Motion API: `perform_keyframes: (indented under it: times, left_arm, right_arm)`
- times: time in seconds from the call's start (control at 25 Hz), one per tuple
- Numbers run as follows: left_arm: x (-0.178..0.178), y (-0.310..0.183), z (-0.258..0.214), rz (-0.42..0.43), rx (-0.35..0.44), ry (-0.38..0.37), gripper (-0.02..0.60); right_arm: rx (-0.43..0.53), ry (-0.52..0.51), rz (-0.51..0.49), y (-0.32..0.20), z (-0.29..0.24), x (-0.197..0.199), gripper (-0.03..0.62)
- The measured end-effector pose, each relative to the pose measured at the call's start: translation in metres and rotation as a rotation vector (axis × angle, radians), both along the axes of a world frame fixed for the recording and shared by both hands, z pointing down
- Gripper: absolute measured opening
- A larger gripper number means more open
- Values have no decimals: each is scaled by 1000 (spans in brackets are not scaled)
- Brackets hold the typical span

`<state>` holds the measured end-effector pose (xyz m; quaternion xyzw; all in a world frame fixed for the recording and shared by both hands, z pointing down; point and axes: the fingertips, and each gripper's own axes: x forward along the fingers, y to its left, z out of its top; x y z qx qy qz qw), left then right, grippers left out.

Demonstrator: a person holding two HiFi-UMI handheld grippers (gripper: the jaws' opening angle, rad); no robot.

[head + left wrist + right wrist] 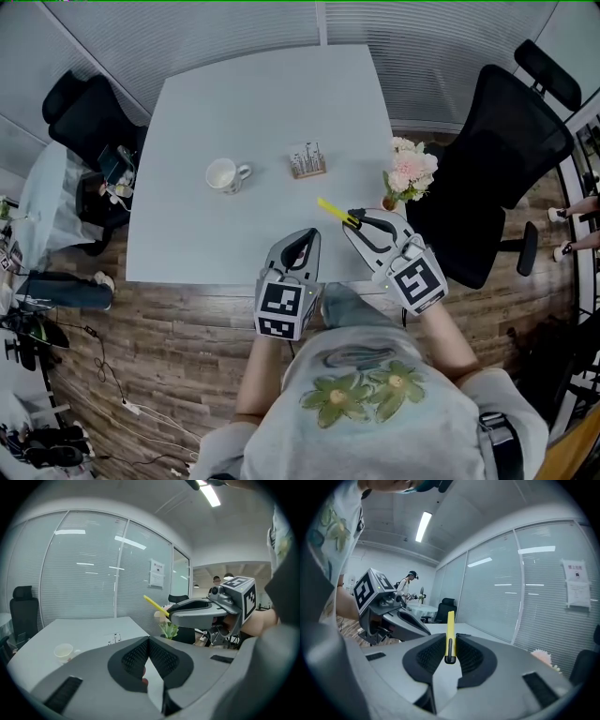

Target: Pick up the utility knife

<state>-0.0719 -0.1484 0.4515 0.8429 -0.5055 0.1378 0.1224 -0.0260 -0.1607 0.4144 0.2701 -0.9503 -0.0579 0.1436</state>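
The yellow utility knife [336,213] sticks out from my right gripper [353,222], which is shut on it above the table's front right part. In the right gripper view the knife [450,637] stands upright between the pads, its black slider end nearest the camera. From the left gripper view the knife [155,605] juts from the right gripper [169,615] up and to the left. My left gripper [300,244] hovers near the table's front edge, jaws closed with nothing between them [149,641].
On the pale table [234,141] stand a white mug [223,175], a small card holder [307,160] and a pot of pink flowers [410,172] at the right edge. A black office chair [487,159] is at the right, another [80,117] at the far left.
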Motion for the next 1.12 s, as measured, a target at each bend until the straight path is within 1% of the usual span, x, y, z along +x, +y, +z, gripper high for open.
perform_keyframes:
  times: [0.24,0.56,1.12]
  left_arm:
    - [4,4,-10,3,20,22,2]
    - [3,10,-15,7,31,26,2]
    - [2,16,-15,12,27,32,2]
  right_arm:
    - [33,-35,-9,7,-14,-1,67]
    - [42,-103,47,9,-29,5,66]
    - [32,-124,59,16,-31,4,66]
